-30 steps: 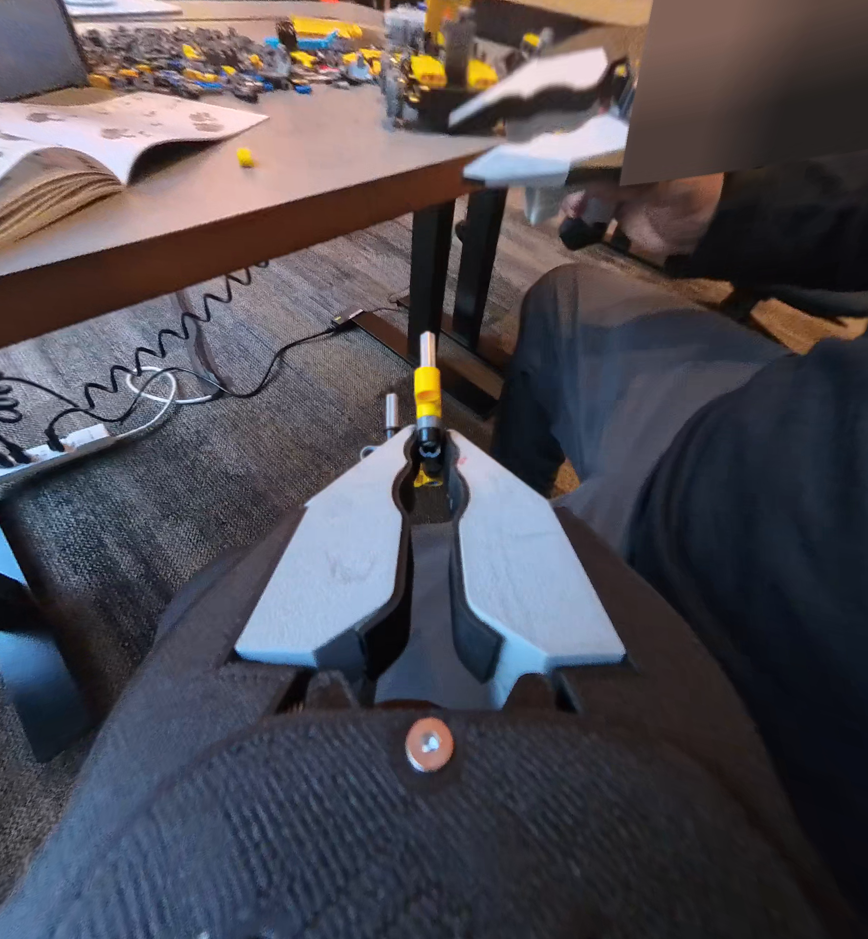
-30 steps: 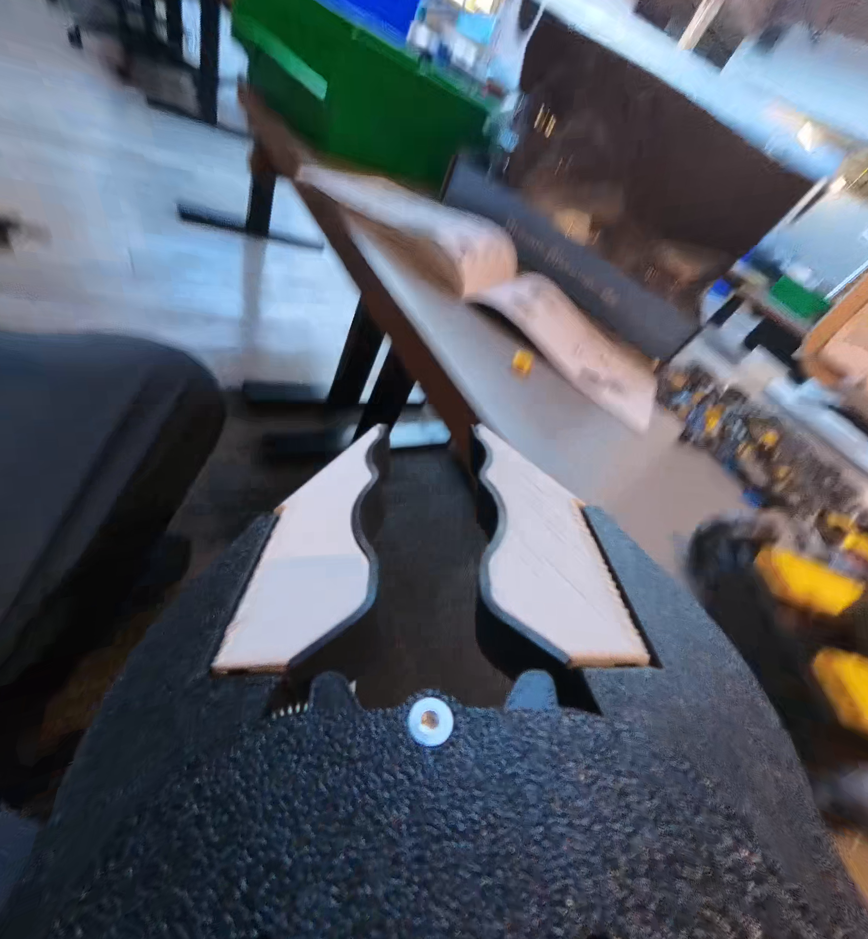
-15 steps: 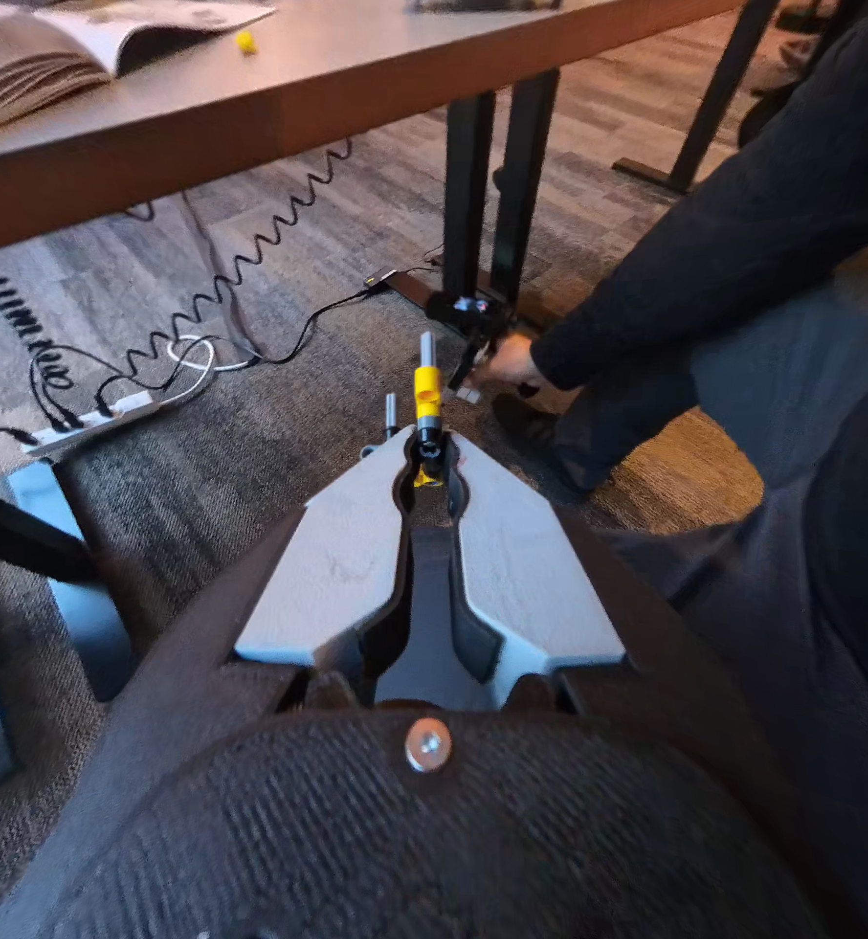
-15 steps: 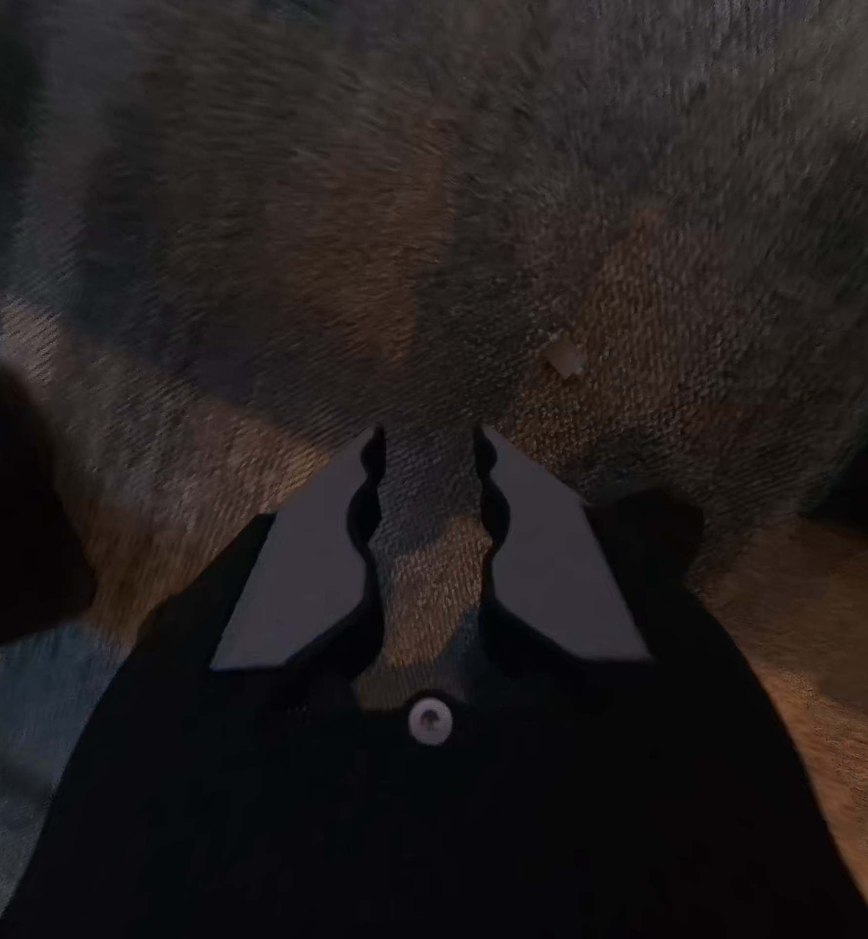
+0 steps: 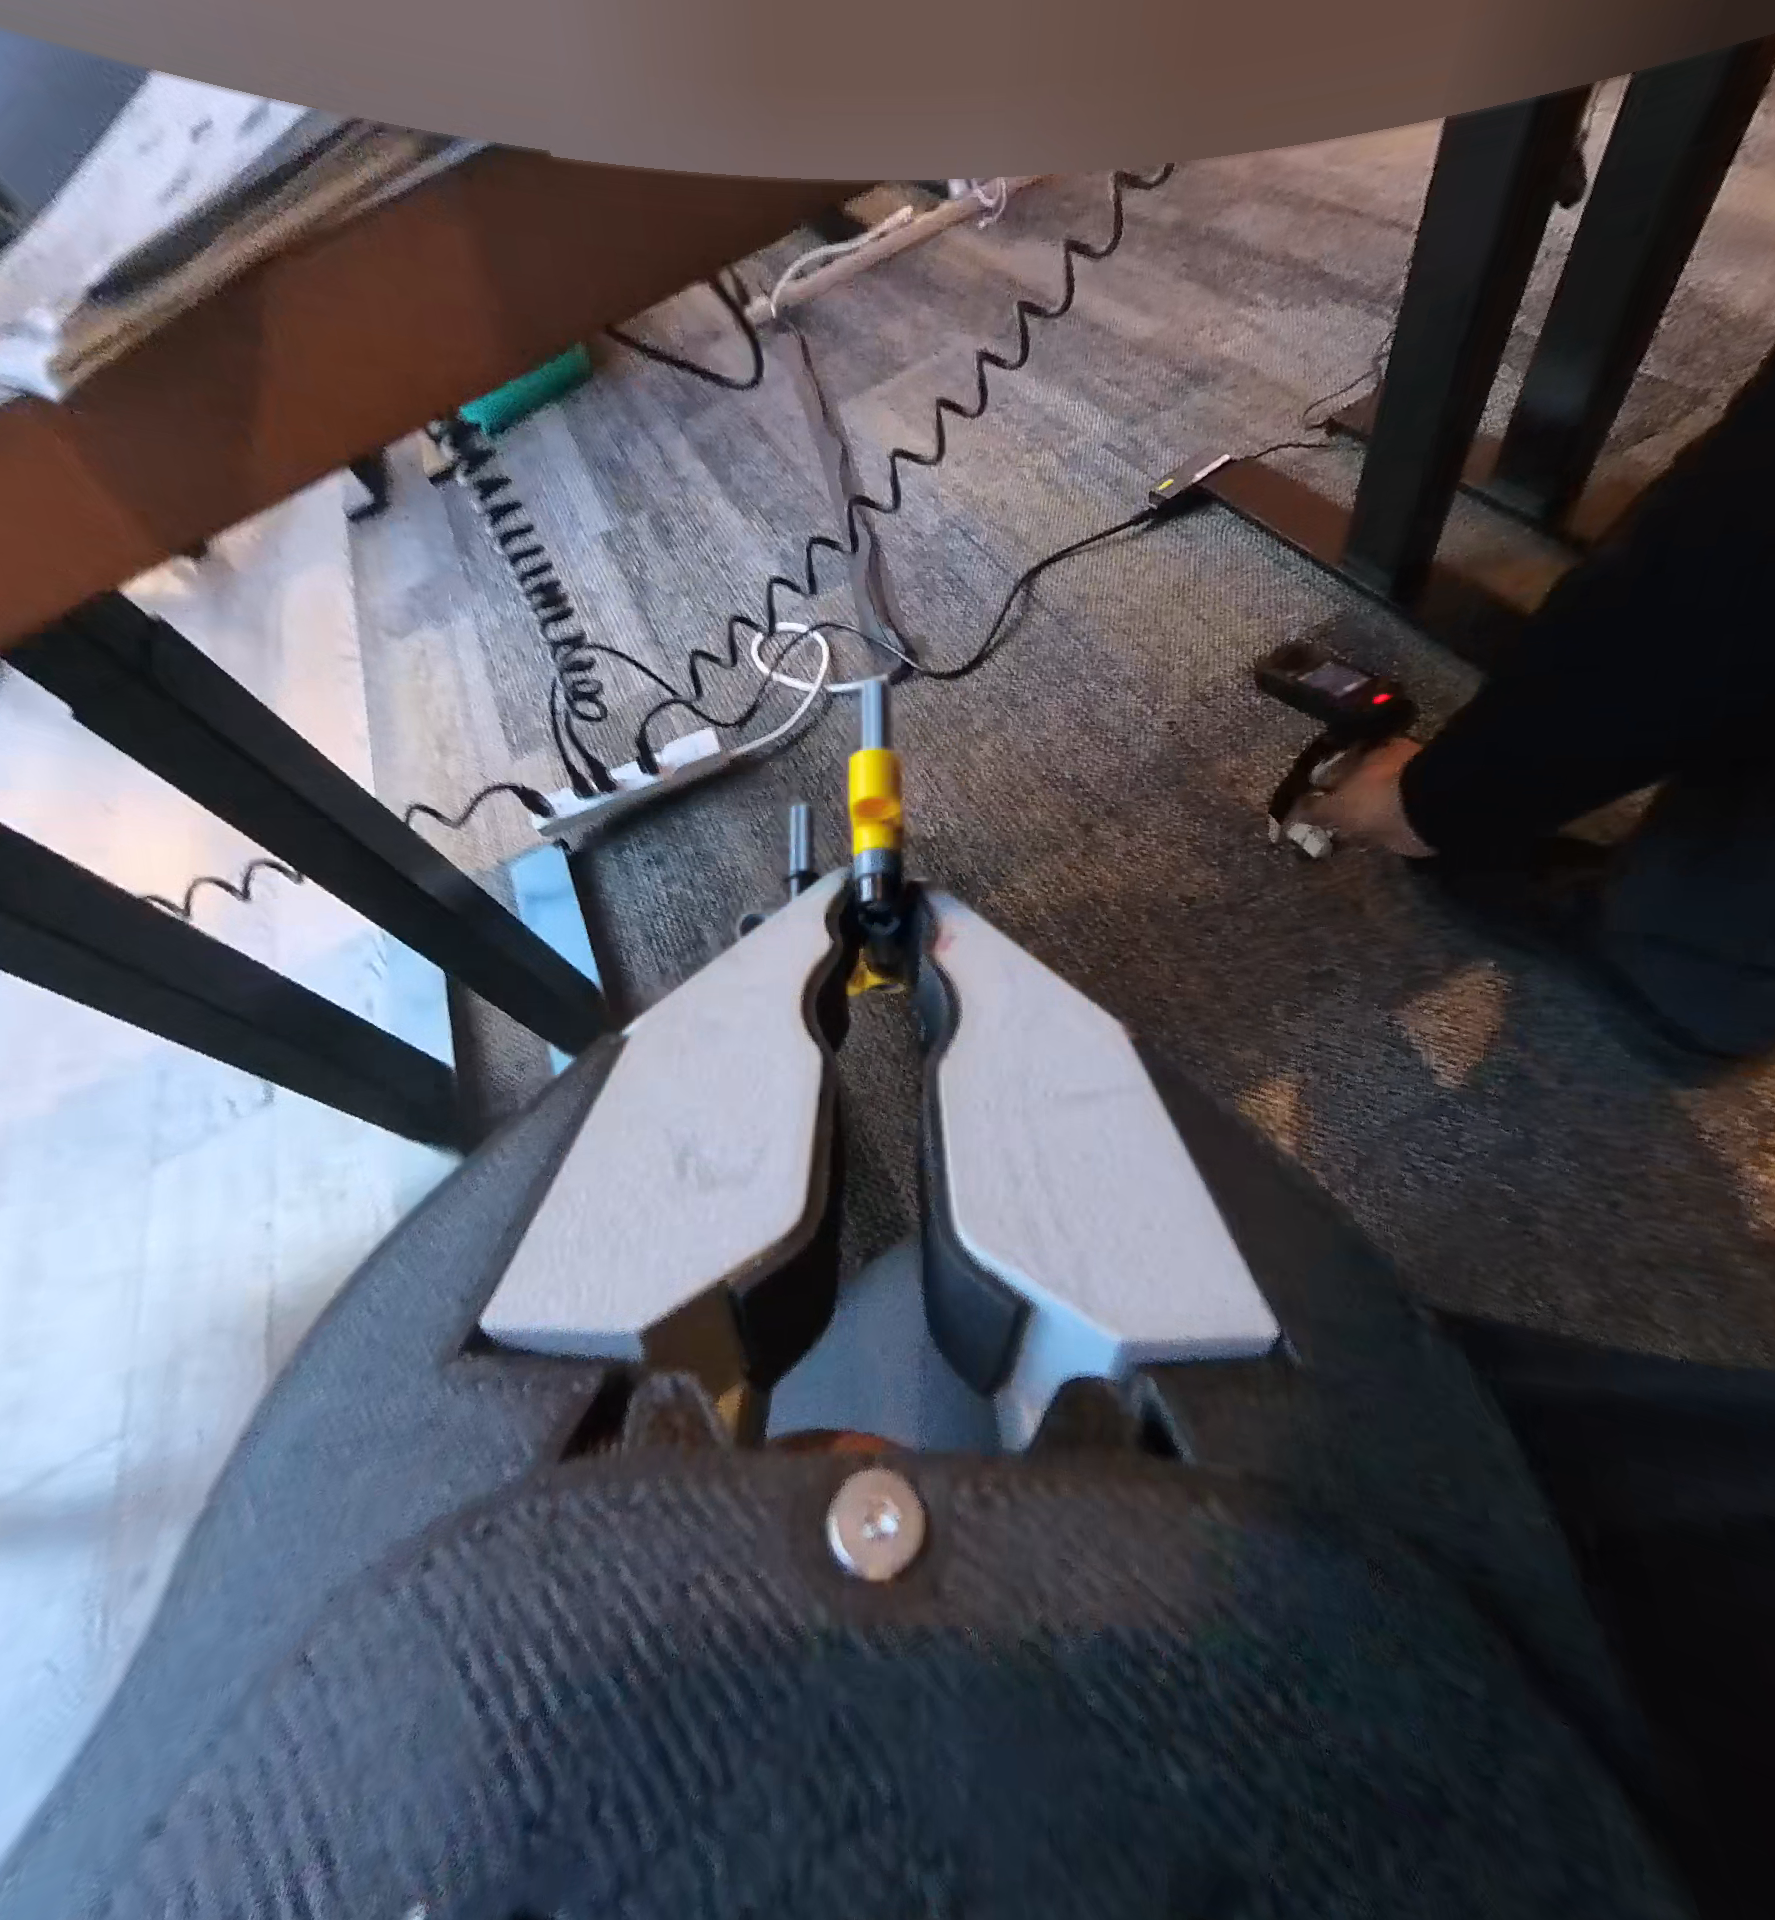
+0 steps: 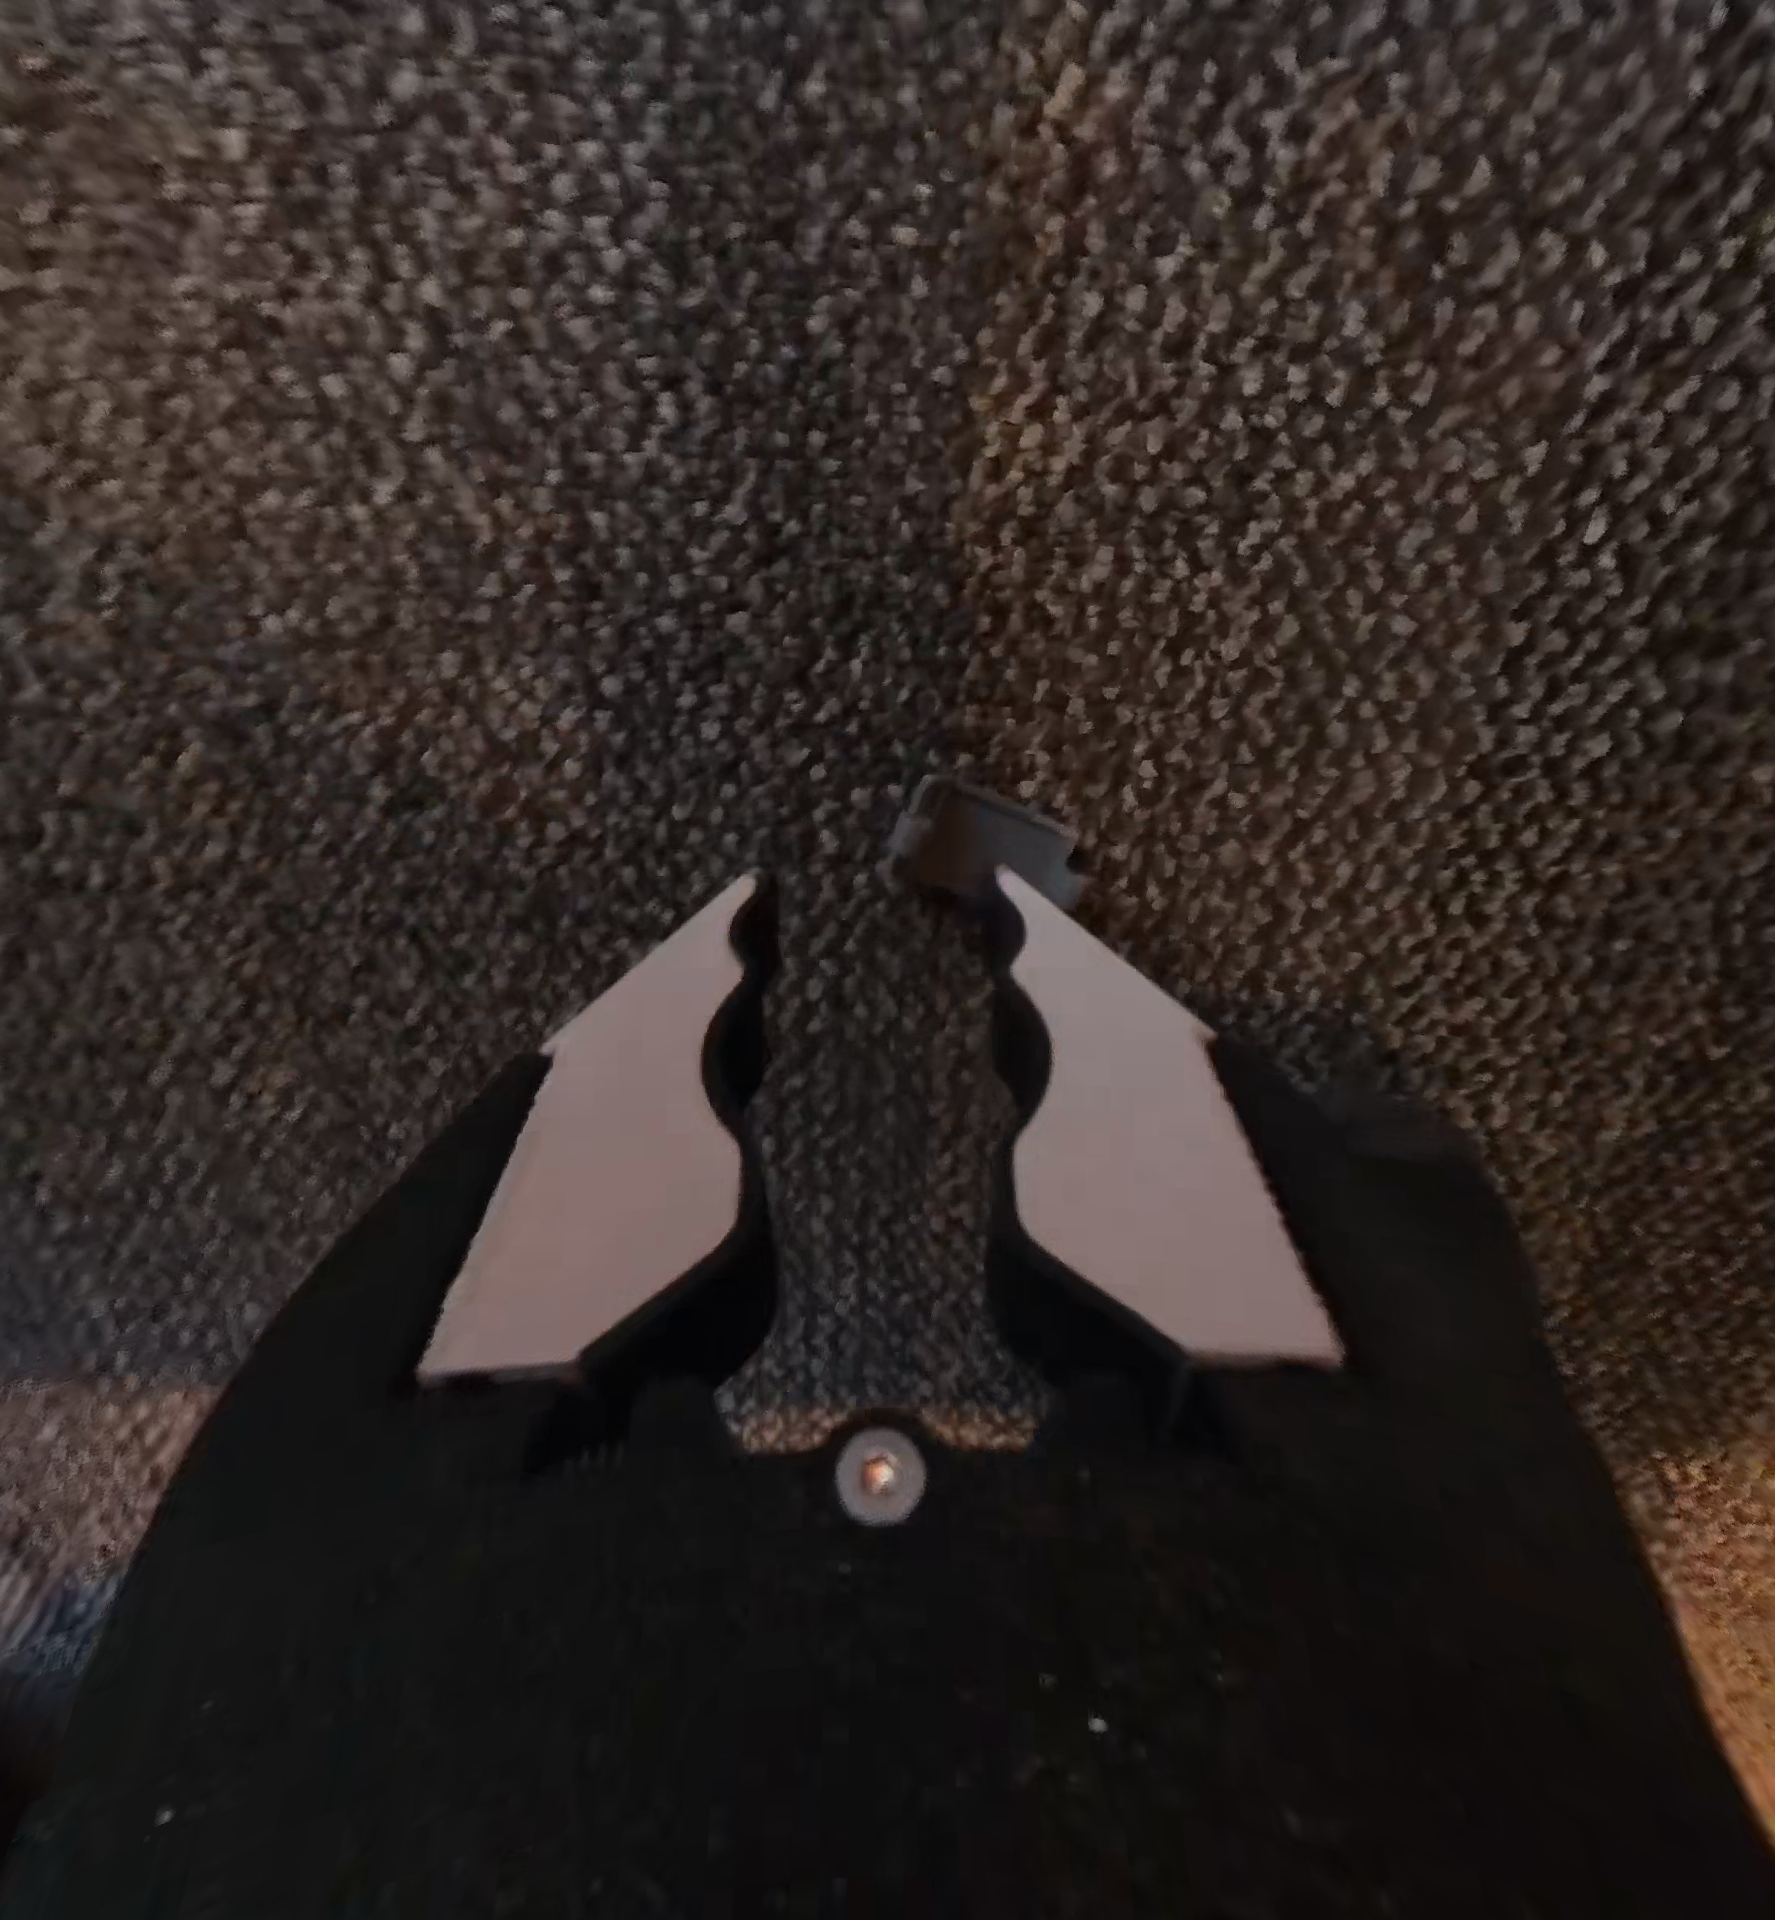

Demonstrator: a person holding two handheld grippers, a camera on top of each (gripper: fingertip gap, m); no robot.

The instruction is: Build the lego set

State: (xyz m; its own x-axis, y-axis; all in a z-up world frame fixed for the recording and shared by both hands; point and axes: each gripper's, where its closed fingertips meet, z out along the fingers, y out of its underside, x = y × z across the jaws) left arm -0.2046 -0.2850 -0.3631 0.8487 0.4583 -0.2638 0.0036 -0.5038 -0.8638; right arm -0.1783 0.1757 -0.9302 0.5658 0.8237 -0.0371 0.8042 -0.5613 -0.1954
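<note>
Two tools: my left tool (image 5: pixel 878 914) clamps a yellow-sleeved axle (image 5: pixel 870 800); my right tool (image 6: pixel 878 883) gapes wide over carpet (image 6: pixel 862 416), one tip touching a grey piece (image 6: pixel 966 831).

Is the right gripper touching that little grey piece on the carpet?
Cannot tell. In the right wrist view the open right gripper has one fingertip overlapping the small grey piece on the carpet, with no visible gap and no plain contact.

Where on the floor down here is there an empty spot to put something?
Bare carpet lies between the left gripper, shut on a yellow-and-grey axle piece, and the person's hand. It is crowded by the power strip and coiled cables. The open right gripper has bare carpet ahead, past a small grey piece.
</note>
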